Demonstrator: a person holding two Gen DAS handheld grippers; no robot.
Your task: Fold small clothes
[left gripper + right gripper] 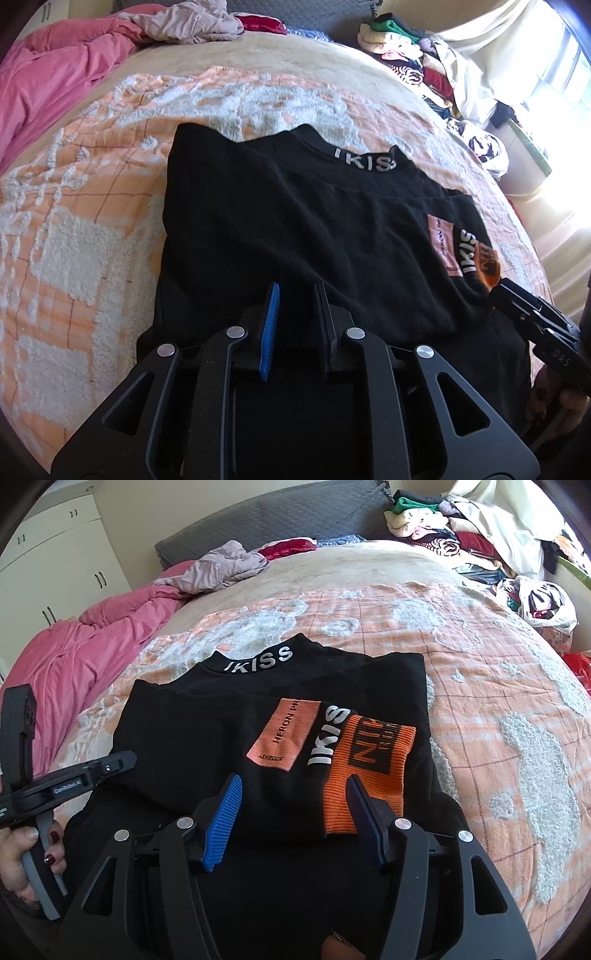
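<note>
Black sweatshirt (207, 746) lying partly folded on bed (498, 672) with orange-and-white checked blanket, white "IKISS" lettering on collar, orange cuff (365, 775) folded across chest beside peach patch. Left gripper (295, 295) low over near hem, jaws set narrowly apart with a small gap, nothing between them. Right gripper (293, 786) above near edge, blue pads (225, 808) spread about halfway, straddling cuff's near end without pressing it. Hand (22, 864) with dark red nails around left gripper's handle. Pink duvet (92, 638) bunched at left; clothes pile (461, 528) at far right; white wardrobe (55, 554) behind.
</note>
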